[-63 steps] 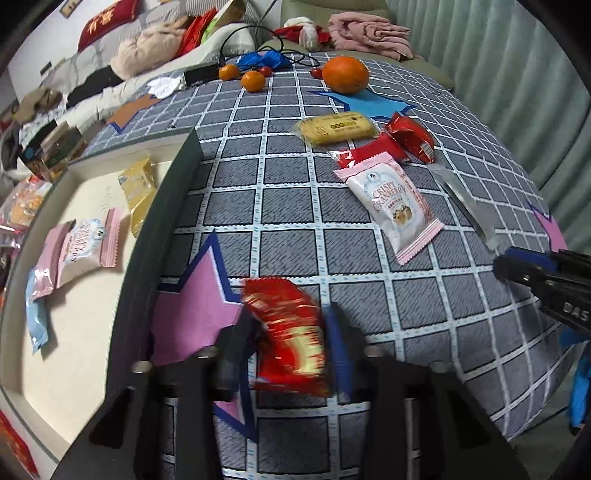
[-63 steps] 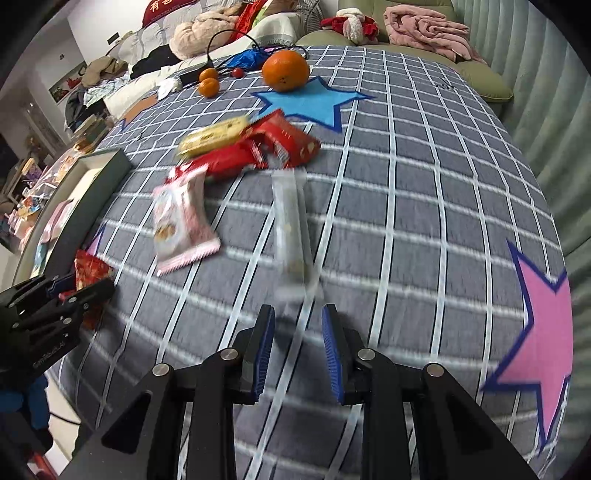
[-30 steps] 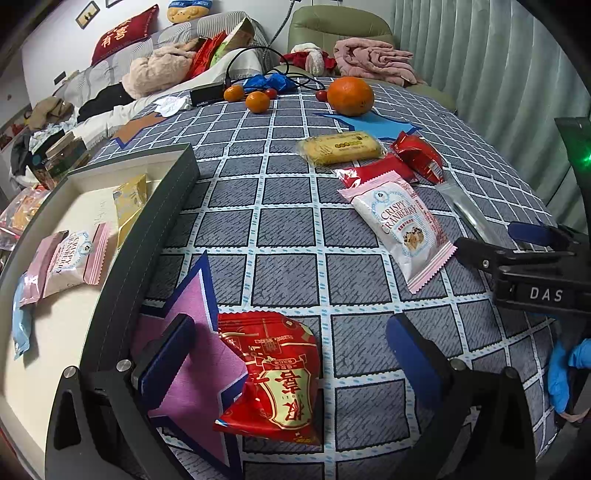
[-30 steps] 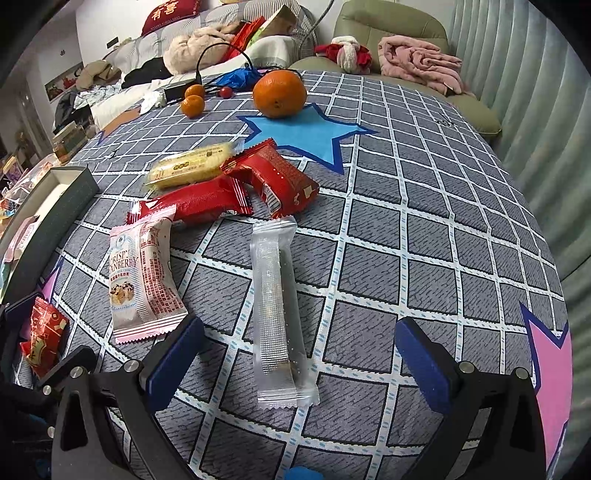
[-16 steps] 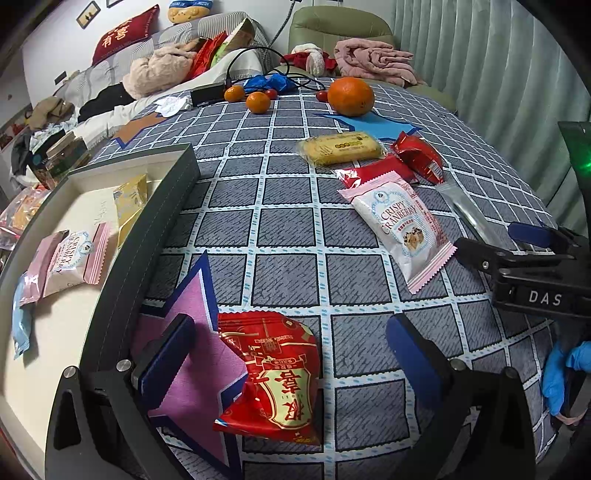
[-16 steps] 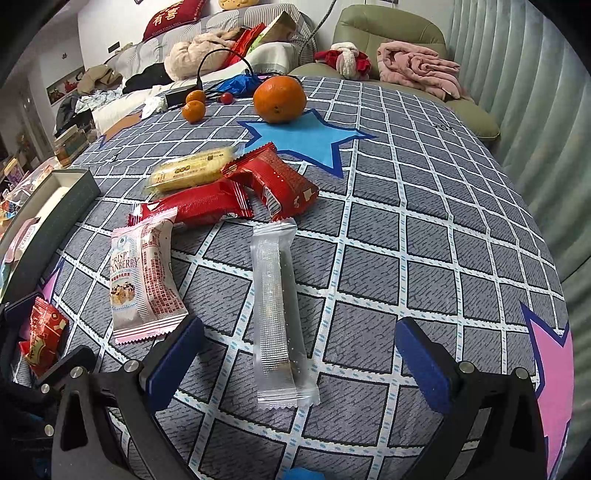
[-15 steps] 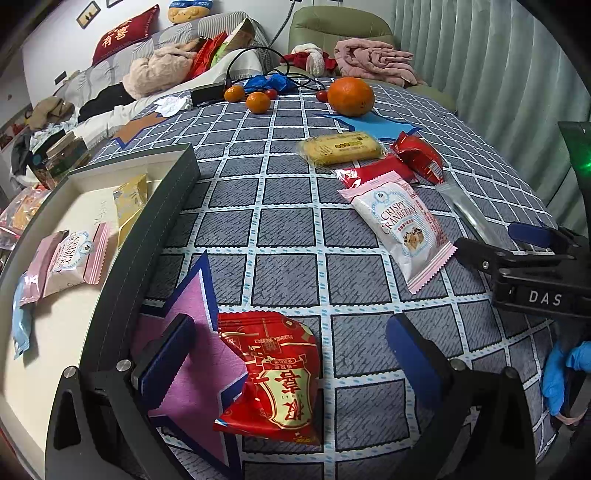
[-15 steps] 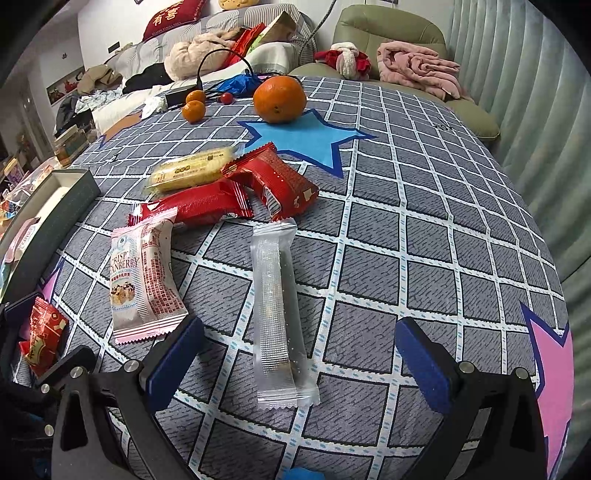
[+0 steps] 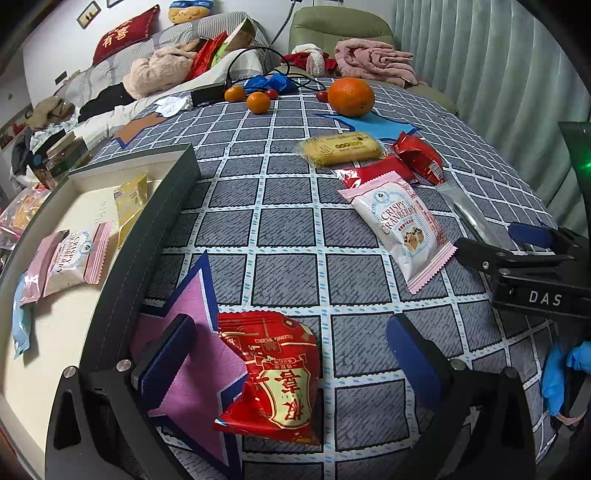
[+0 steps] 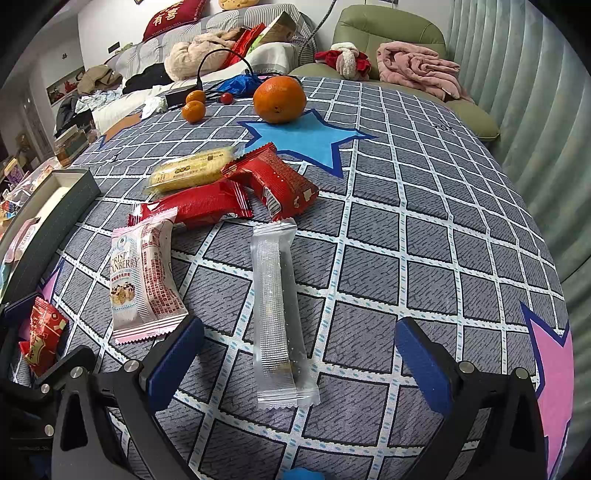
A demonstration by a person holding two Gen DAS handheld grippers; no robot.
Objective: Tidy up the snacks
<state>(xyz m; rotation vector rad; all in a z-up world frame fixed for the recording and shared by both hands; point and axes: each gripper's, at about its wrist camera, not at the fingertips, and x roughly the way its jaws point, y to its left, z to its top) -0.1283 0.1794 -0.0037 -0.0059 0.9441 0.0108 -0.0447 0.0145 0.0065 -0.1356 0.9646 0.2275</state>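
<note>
A red snack packet [image 9: 275, 373] lies on the checked cloth, between the wide-open fingers of my left gripper [image 9: 291, 362], untouched. To its left stands a dark-walled tray [image 9: 147, 236] holding several snacks, among them a pink cranberry pack [image 9: 68, 254] and a yellow pack [image 9: 129, 201]. In the right wrist view a clear long bar packet [image 10: 275, 310] lies between the spread fingers of my right gripper [image 10: 299, 363], also free. Beside it rest a pink cranberry pack [image 10: 142, 277], two red packets [image 10: 199, 205] [image 10: 279, 182] and a yellow cake bar [image 10: 192, 170].
A large orange [image 10: 279, 99], two small oranges [image 10: 194, 107] and a cable lie at the table's far side. A sofa with clothes and cushions stands behind. A green armchair [image 10: 388, 33] and a curtain close the right side. A blue-gloved hand [image 9: 565, 369] holds the right gripper.
About two seconds ago my left gripper was shut on the red packet and the right was nearly shut; both have opened wide, and the red packet now lies on the cloth. Nothing has moved in the last second.
</note>
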